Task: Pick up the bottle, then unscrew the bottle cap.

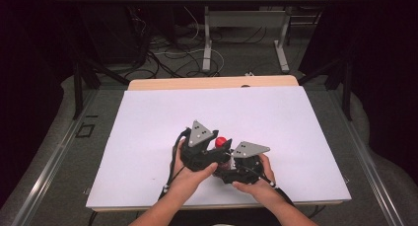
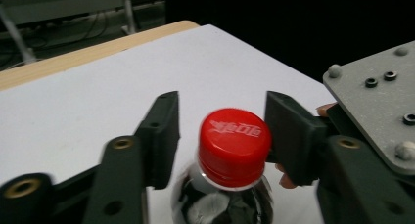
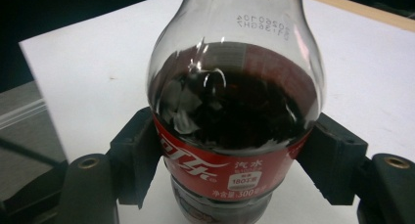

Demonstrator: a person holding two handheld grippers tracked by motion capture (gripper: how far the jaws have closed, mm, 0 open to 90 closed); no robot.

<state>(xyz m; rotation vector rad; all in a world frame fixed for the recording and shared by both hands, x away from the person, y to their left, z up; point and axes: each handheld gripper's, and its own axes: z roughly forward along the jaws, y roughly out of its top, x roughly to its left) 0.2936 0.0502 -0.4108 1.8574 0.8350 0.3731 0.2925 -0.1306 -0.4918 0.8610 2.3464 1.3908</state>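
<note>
While the right gripper clamps the cola bottle at its red label band, both pads pressed flat on the sides at 3 and 9 o'clock of the body, the left gripper sits around the red cap with its jaws parted. Left side detail, left gripper view: cap is between the two black pads, the 3 o'clock pad right at the cap edge, touching or nearly so, can't tell which; the 9 o'clock pad stands off with a visible gap. So no pinch on the cap. Cap sits on the neck, white lettering on top, dark liquid below the shoulder. Grey plate of the other gripper shows at 3 o'clock in that view, with a fingertip just under it. High view: bottle stands upright on the white table sheet, toward the near edge, roughly centre at 6 o'clock of the sheet; only the red cap pokes out between the two tools. Left gripper comes at the cap from 9 o'clock, right gripper from 4 o'clock, lower down. Both hands wrap the tool bodies, left hand and right hand, forearms coming in from 6 o'clock. Wooden table edge runs along the sheet's far side at 12 o'clock.
</note>
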